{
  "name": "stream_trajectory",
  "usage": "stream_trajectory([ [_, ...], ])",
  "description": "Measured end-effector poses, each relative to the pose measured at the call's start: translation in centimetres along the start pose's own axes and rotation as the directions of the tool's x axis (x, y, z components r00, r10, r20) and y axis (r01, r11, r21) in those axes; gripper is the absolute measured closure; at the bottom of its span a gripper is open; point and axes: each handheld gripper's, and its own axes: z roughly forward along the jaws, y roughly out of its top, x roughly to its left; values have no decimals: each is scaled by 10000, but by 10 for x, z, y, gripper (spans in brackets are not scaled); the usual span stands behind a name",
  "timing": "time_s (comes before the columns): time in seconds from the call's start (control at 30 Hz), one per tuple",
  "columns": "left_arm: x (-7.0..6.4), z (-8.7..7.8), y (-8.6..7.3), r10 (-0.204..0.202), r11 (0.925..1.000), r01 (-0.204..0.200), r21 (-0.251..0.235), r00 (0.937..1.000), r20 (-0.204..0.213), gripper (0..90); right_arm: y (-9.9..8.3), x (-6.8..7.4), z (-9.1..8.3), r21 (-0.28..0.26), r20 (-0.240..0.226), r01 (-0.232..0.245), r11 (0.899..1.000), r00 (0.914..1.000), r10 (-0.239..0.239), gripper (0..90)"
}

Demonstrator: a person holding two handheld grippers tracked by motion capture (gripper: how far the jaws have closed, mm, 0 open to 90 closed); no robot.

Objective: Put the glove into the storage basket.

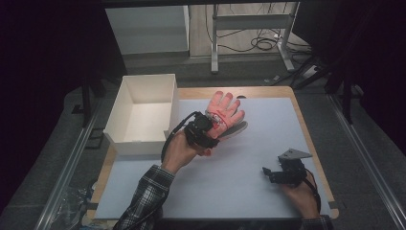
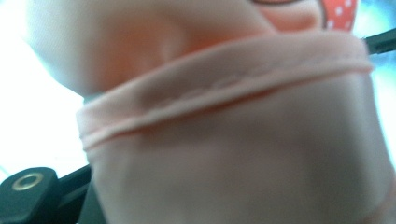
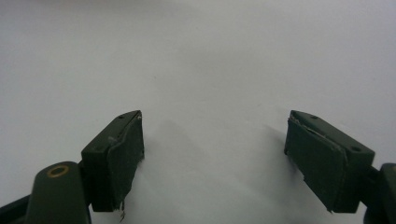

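Note:
A pink glove with a red dotted patch rests at the back middle of the pale mat, fingers pointing away from me. My left gripper is at its cuff and appears shut on it; a grey shadow lies under the raised cuff. In the left gripper view the blurred pink glove cuff is pressed up close and hides the jaws. My right gripper hovers low over the mat at the front right, and the right gripper stands open with bare mat between its pads.
An open, empty white box stands at the table's back left, just left of the left hand. Beyond the table's wooden edge are dark floor, metal table legs and cables.

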Motion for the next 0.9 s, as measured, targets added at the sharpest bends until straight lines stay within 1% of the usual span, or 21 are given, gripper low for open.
stream_trajectory([
  [0.3, 14, -17, 10, -206, 9998, 208, 51, 9994, -289, 512, 0, 0, 0, -22, -3, -8, 10000, 10000, 8, 203],
  [0.4, 19, -26, 15, -234, 9997, 237, 76, 9989, -410, 511, 0, 0, 0, -26, 3, -7, 10000, 10000, 7, 203],
  [0.6, 29, -47, 23, -388, 9992, 386, -39, 9974, -611, 510, 0, 0, 0, -24, -11, -12, 10000, 10000, 12, 200],
  [0.67, 33, -53, 24, -465, 9989, 464, -25, 9963, -729, 510, 0, 0, 0, -8, -33, 3, 10000, 10000, -3, 188],
  [0.77, 40, -61, 23, -698, 9976, 694, -74, 9944, -794, 509, 0, 0, 1, 38, -109, 34, 10000, 9999, -34, 165],
  [0.9, 49, -68, 20, -963, 9954, 957, -111, 9914, -888, 509, 0, 1, 1, 99, -167, 121, 9999, 9998, -119, 131],
])
